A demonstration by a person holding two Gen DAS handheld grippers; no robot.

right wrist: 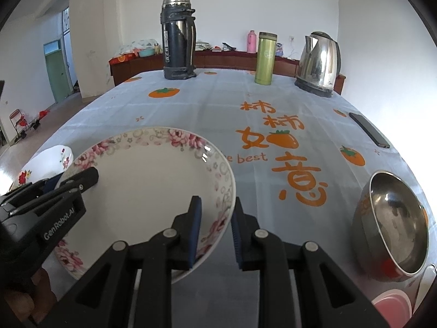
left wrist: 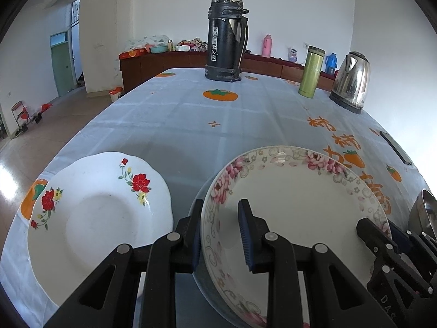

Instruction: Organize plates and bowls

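Here both tools pinch the pink-flowered plate [left wrist: 286, 205] — left tool [left wrist: 220, 235] and right tool [right wrist: 215, 235] narrowly clamped on opposite rims.

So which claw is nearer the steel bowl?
Right. The right claw grips the pink-flowered plate's rim on the side facing the steel bowl; the left claw grips the opposite rim.

Pink-flowered plate [left wrist: 295, 199], red-flowered white plate [left wrist: 101, 213], persimmon-printed tablecloth [left wrist: 191, 120].
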